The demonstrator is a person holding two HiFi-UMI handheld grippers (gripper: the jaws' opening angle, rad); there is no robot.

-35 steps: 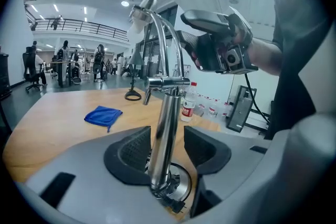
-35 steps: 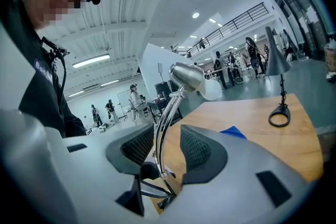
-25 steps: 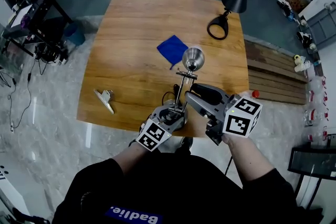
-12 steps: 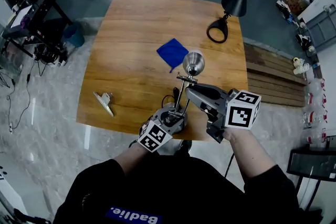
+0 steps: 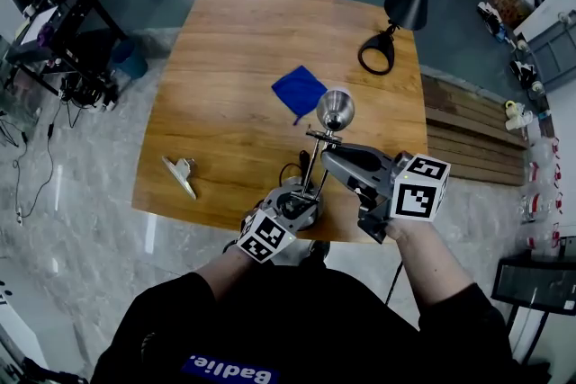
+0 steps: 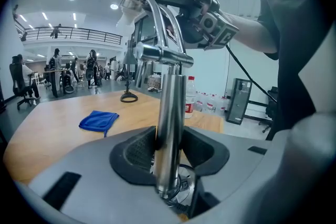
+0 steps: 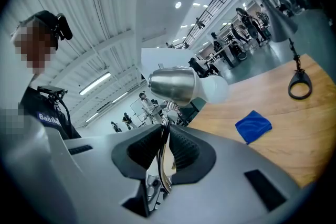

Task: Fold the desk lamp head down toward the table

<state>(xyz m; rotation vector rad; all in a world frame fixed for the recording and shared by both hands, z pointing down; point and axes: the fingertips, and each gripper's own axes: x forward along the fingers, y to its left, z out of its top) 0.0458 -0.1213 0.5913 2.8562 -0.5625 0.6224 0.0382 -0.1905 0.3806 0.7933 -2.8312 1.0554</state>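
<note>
Left gripper (image 6: pixel 169 150): jaws clamped on the lamp (image 5: pixel 317 153) post (image 6: pixel 170 123), low, just above the base. Right gripper (image 7: pixel 164 152): jaws have just been closing, now narrow, pads pressing the thin arm (image 7: pixel 167 118) just below the head (image 7: pixel 173 85). Lamp stands upright at the table's (image 5: pixel 225 49) near edge, head raised. Blue cloth (image 5: pixel 300 91) lies just beyond it.
</note>
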